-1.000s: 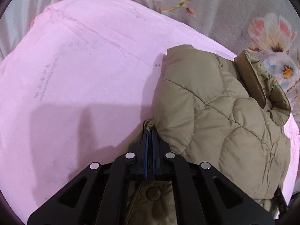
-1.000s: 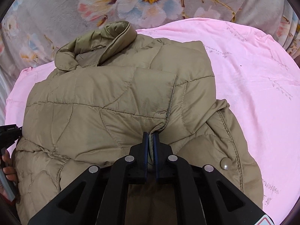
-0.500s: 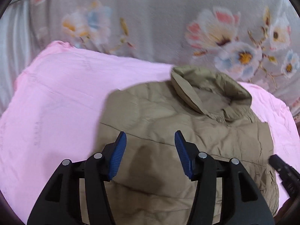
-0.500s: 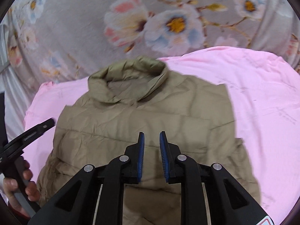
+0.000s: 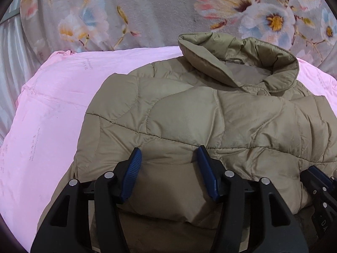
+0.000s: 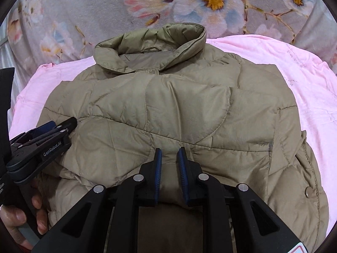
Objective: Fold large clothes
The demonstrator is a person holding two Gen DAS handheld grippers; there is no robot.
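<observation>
In the left wrist view, the quilted olive jacket (image 5: 189, 126) is seen filling the centre and right of the frame, laid on a pink sheet (image 5: 52, 116) with its collar (image 5: 238, 61) at the upper right. The left gripper (image 5: 169, 162) is held low in the frame with its jaws apart and nothing between them. The sleeves appear to be folded in across the body, so a fold seems just finished.

In the right wrist view, the jacket is centred, collar toward the top. The right gripper (image 6: 169, 162) is parted narrowly (nothing is pinched). The left gripper and a hand (image 6: 19, 217) are visible at lower left. Next, the hem probably needs gripping and carrying toward the collar. No containers are visible.
</observation>
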